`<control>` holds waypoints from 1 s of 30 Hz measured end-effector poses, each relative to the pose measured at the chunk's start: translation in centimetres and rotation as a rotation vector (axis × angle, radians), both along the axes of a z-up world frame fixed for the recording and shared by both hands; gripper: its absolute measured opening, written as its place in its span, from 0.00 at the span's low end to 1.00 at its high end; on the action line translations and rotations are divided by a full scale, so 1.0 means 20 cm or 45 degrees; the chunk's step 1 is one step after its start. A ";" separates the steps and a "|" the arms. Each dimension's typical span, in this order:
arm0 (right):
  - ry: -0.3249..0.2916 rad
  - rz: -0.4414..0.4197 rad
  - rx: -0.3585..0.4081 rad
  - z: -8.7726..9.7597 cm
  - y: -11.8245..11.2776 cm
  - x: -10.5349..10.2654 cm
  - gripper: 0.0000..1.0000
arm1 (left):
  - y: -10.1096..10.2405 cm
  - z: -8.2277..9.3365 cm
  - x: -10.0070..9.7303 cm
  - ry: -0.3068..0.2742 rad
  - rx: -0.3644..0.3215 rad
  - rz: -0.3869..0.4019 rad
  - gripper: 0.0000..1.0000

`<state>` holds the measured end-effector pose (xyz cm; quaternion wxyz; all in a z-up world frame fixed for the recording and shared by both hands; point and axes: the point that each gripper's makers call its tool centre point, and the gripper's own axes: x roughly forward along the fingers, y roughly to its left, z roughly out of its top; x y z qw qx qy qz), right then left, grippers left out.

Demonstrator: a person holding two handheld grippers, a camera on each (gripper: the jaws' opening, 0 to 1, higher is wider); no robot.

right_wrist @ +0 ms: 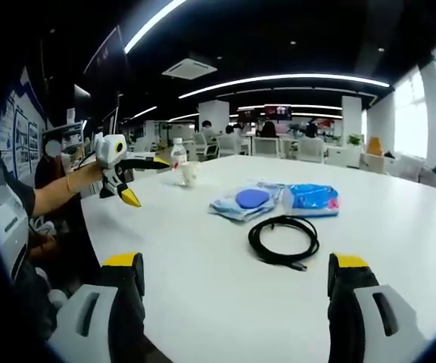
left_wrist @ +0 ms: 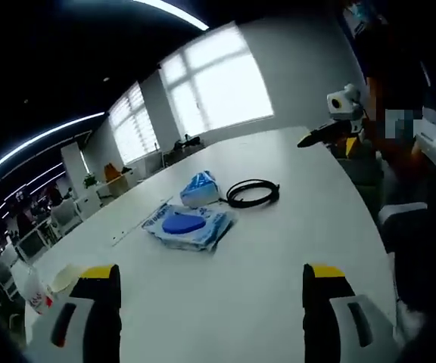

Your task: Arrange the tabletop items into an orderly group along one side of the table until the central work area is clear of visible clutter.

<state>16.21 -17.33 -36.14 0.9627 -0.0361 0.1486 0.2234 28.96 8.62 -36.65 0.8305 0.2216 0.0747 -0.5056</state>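
White table (left_wrist: 278, 257) bearing a coiled black cable (left_wrist: 253, 193), a blue tissue pack (left_wrist: 200, 188) just beside it, and a flat wipes pack (left_wrist: 188, 225) with a blue lid near both. In the right gripper view, a water bottle (right_wrist: 178, 157) and a white cup (right_wrist: 191, 173) stand at the far edge. Left gripper (left_wrist: 212, 291) and right gripper (right_wrist: 237, 283): jaws wide apart, holding nothing, above bare tabletop.

Blue packets (left_wrist: 190, 225) beside coiled black cable (left_wrist: 253, 193).
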 end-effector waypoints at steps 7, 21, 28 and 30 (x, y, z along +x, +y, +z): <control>0.008 0.028 -0.042 0.02 0.01 0.03 0.97 | -0.01 -0.06 0.01 0.065 0.031 0.047 1.00; 0.012 0.093 -0.110 0.09 0.04 0.11 0.93 | -0.02 -0.08 0.00 0.165 -0.069 0.117 0.95; 0.004 0.119 -0.141 0.13 0.06 0.15 0.90 | -0.01 -0.04 -0.02 0.121 -0.107 0.164 0.89; 0.009 0.120 -0.144 0.13 0.05 0.16 0.90 | -0.01 -0.03 -0.01 0.130 -0.142 0.178 0.88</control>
